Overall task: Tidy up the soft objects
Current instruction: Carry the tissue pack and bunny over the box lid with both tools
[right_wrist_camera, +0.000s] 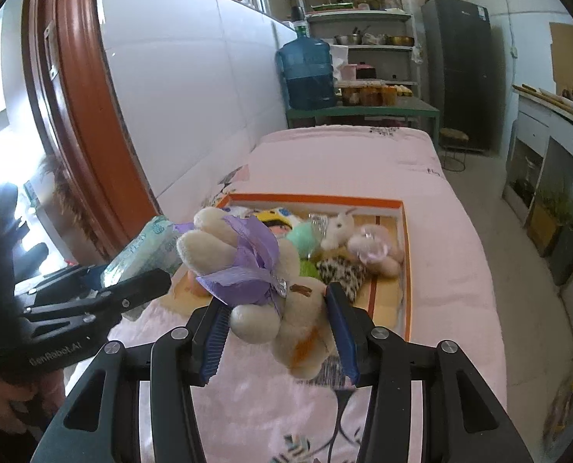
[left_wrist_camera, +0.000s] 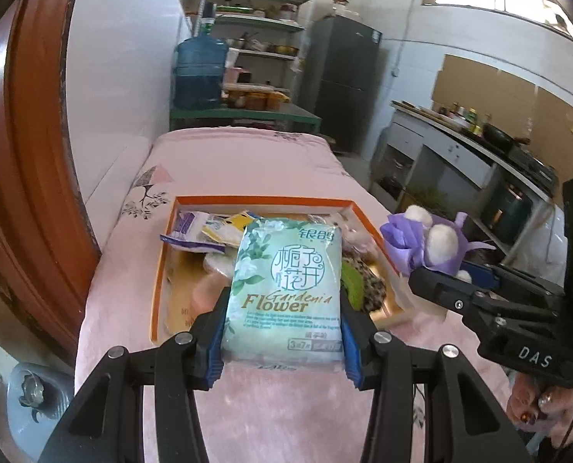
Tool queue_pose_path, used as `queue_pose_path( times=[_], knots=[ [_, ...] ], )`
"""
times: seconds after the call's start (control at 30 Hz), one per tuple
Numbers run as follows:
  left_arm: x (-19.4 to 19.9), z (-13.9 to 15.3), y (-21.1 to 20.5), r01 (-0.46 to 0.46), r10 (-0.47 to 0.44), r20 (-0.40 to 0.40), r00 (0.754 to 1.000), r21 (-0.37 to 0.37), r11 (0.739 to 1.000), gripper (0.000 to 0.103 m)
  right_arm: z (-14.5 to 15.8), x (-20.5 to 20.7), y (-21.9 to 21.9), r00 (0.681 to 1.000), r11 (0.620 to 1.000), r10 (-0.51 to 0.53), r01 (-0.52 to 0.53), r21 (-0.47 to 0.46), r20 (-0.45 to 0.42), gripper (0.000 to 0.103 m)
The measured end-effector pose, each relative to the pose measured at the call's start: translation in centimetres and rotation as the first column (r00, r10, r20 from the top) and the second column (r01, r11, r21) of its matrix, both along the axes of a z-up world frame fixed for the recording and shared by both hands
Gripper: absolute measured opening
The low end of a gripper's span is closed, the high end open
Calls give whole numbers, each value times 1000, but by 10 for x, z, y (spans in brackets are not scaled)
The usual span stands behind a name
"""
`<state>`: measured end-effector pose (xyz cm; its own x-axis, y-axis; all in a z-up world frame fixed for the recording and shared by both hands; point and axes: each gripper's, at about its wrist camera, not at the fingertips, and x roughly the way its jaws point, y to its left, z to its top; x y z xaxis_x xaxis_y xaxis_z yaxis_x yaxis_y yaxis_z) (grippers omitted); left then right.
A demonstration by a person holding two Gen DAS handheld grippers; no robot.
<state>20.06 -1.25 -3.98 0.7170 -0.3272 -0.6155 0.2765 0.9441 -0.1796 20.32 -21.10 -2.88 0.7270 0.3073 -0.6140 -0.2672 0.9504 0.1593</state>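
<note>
My left gripper (left_wrist_camera: 282, 332) is shut on a pale green tissue pack (left_wrist_camera: 286, 289) printed "Gardenia Flower", held above the near edge of an orange-rimmed box (left_wrist_camera: 263, 201). My right gripper (right_wrist_camera: 275, 332) is shut on a cream plush toy (right_wrist_camera: 263, 289) with a purple ribbon, held just in front of the same box (right_wrist_camera: 406, 270). The plush (left_wrist_camera: 437, 243) also shows at the right of the left wrist view, and the tissue pack (right_wrist_camera: 147, 250) at the left of the right wrist view. The box holds several soft toys and packets.
The box lies on a pink cloth-covered table (right_wrist_camera: 348, 162). A red-brown door frame (left_wrist_camera: 24, 154) is at left. Behind stand a blue water jug (left_wrist_camera: 199, 73), shelves (left_wrist_camera: 259, 23), a dark fridge (left_wrist_camera: 344, 77) and a kitchen counter (left_wrist_camera: 472, 142) at right.
</note>
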Motion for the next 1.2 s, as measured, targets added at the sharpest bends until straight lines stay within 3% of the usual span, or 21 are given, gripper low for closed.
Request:
queue_pose_path(
  times=[0.17,0.47,1.2],
  knots=[
    [21,-3,-1,-59,58,-32,998,-40,997,48,3,24,0,1000,1000,-17,17,-6,9,50],
    [50,-1,-6,-114,113,-24,993,-20,993,48,2,64,-8,999,999,-48,48,12,-2,50],
    [94,-21,-23,-137,138,-47,989,21,990,48,-21,111,-20,996,997,-74,74,-9,-39,50]
  ],
)
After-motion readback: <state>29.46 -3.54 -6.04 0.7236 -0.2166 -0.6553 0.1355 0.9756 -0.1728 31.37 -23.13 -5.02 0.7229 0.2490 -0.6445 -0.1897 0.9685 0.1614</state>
